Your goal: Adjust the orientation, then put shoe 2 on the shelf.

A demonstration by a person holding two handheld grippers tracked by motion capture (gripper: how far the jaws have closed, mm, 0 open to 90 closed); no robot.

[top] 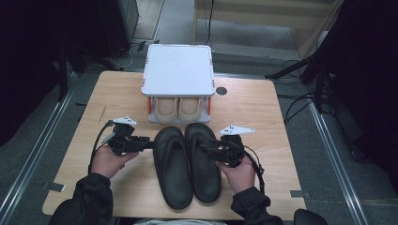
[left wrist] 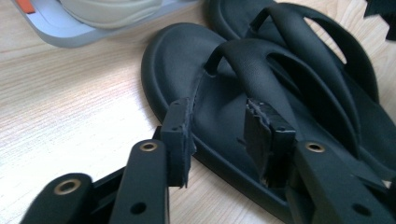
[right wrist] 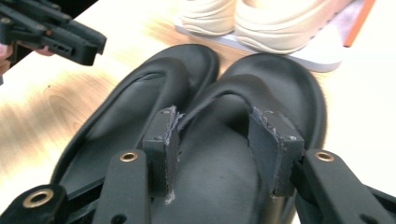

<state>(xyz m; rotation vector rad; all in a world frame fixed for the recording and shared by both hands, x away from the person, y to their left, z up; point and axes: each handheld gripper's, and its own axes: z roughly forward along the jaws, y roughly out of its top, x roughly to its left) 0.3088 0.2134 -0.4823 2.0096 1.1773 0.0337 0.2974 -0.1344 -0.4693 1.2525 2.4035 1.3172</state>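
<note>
Two black flip-flops [top: 187,164] are laid side by side mid-table, long axes running toward the shoe rack [top: 178,70]. Each is flanked from outside: left gripper [top: 149,143] and right gripper [top: 206,147], jaws parted, nothing pinched, equally near.

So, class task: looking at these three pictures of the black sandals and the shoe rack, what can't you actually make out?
- Beige shoes: high view, the white shoe rack top covers all but the toes.
- Left sandal heel: left gripper view, cut off by the edge.
- Right sandal heel: right gripper view, behind the claw.
- Dark surroundings: high view, too dim.
</note>
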